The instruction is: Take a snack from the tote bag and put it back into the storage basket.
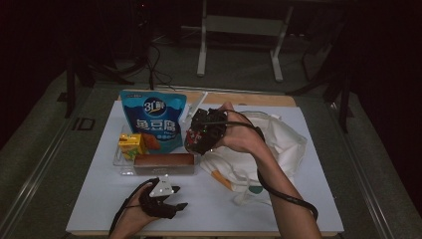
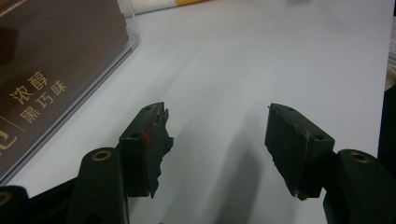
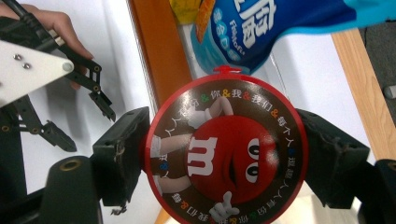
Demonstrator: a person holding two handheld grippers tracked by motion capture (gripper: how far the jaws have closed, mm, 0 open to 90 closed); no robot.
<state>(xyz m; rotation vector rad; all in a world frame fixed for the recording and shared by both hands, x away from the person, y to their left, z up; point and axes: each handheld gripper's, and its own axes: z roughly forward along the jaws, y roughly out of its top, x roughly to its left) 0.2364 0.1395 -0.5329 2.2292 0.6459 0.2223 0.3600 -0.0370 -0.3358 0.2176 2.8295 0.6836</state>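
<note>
Snack tray (image 1: 124, 167) behind spread, empty left gripper (image 1: 171, 199), blue pouch (image 1: 153, 119) beside right gripper (image 3: 224, 154) pinching round candy box (image 3: 226, 149), white bag (image 1: 278, 139) beneath.

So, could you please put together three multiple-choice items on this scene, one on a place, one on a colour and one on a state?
1. Where does the brown chocolate box lie?
A. In the clear tray, in front of the blue snack bag
B. Inside the white cloth bag
C. On the floor

2. What colour is the rim of the round candy tin?
A. Green
B. Red
C. White

3. How is the left gripper?
A. Shut on the tin
B. Shut on the yellow carton
C. Open with nothing between its jaws

Answers: 1 A, the high view shows the box along the tray's near side with the blue bag behind it. 2 B, the right gripper view shows a red edge around the tin. 3 C, the left gripper view shows the jaws apart over bare table, while the right gripper holds the tin.
</note>
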